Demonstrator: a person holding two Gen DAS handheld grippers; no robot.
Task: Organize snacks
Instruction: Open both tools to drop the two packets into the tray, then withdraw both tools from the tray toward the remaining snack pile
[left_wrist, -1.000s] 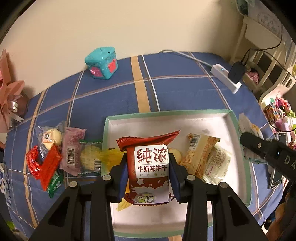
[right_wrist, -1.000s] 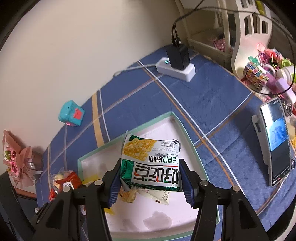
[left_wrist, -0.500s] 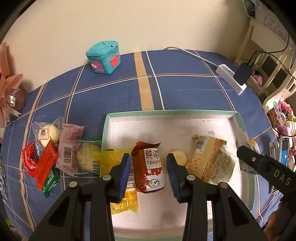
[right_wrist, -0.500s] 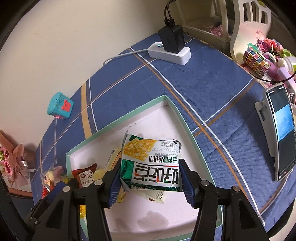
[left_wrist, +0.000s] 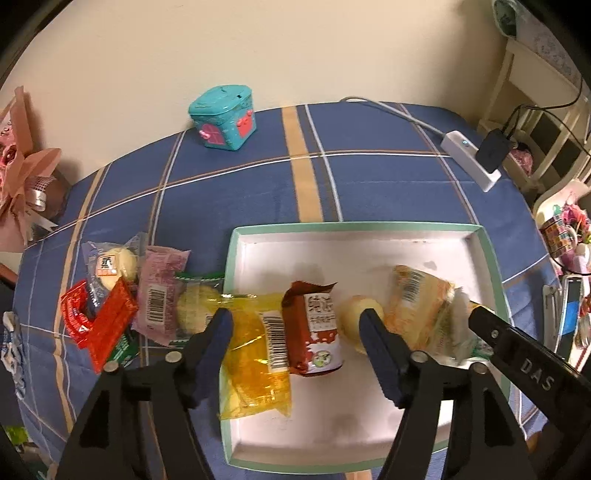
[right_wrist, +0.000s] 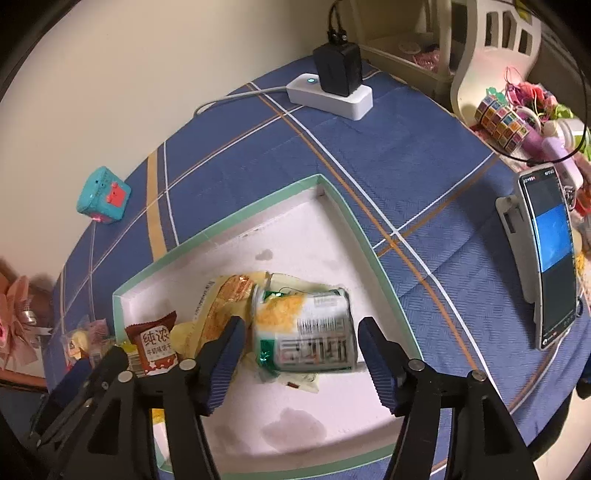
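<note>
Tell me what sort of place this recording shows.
Probably a home room, perhaps a bedroom: a table under a blue plaid tablecloth, a teal house-shaped toy box, a white power strip, and cluttered white shelves.

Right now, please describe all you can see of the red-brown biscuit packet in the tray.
The red-brown biscuit packet is a small glossy plastic pouch with a serrated top edge, a white label with Chinese characters and a cartoon cow. It lies flat in the white tray, overlapping a yellow packet. The left gripper has opening jaws on either side, not touching it.
</note>
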